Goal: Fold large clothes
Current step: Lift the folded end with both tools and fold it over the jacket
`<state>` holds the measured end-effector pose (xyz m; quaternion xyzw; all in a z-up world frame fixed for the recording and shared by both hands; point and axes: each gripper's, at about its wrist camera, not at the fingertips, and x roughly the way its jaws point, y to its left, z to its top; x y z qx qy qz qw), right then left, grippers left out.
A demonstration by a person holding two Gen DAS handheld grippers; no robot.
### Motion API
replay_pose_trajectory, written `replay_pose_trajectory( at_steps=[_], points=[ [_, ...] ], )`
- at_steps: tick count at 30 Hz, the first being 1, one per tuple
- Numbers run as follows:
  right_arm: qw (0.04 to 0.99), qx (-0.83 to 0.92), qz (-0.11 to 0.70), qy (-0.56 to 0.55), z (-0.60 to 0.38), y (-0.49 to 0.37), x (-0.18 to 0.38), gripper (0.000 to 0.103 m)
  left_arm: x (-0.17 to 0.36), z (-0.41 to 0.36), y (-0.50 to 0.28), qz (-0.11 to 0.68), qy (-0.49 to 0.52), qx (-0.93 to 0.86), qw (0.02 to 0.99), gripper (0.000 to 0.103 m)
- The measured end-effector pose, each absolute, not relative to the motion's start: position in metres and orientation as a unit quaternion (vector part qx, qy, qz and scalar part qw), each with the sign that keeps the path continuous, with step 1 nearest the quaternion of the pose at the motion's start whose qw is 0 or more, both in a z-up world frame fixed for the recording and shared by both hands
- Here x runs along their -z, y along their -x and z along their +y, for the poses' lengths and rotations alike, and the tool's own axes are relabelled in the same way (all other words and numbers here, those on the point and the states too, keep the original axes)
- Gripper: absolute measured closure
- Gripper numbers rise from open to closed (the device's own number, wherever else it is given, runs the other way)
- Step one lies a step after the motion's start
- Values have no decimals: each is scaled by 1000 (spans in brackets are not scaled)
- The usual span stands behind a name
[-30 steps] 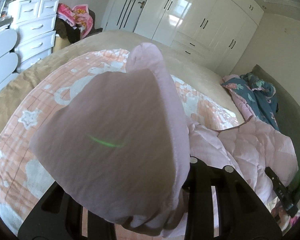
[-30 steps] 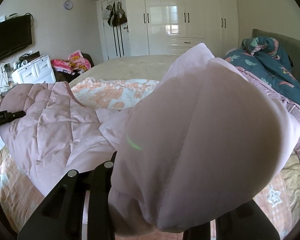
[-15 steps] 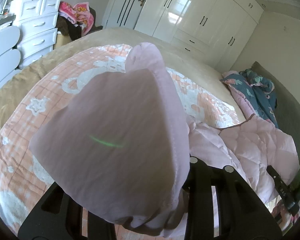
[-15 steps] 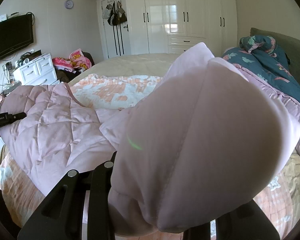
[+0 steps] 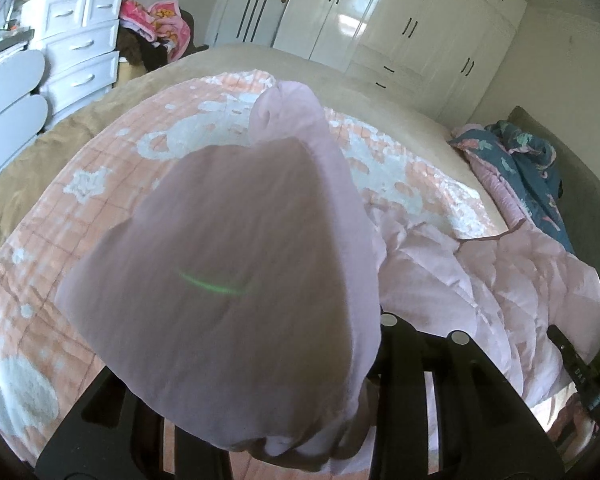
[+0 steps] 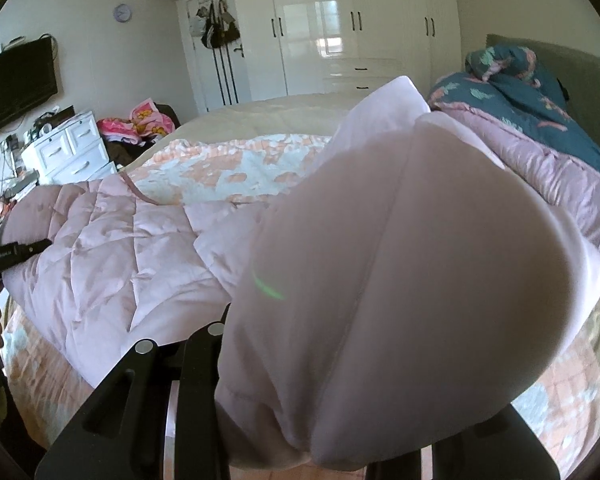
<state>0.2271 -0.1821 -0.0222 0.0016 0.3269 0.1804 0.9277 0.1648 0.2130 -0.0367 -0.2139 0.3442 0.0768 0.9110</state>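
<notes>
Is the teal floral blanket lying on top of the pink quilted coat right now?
No. The teal floral blanket is bunched by the headboard, apart from the pink quilted coat spread across the bed.

Both grippers (image 5: pixel 300 420) (image 6: pixel 320 420) clamped, angled downward

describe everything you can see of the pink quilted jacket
The pink quilted jacket is pale pink, puffy and stitched in diamond shapes, with a darker pink trim along one edge. Its body lies crumpled across the peach patterned blanket on the bed. Two smooth, unquilted ends are lifted off the bed, one bunched in the left gripper, the other in the right gripper, each ballooning in front of its camera and hiding the fingers.
</notes>
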Motion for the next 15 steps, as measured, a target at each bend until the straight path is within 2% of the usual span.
replay_pose_trajectory(
  at_steps=[8,15],
  points=[
    [915,-161,367,-52,-199,-241,49,69,56,207,-155,356,200,-91,908,73],
    [897,-139,408,-102,-207,-258,72,61,67,204,-155,365,195,-102,905,70]
  ],
)
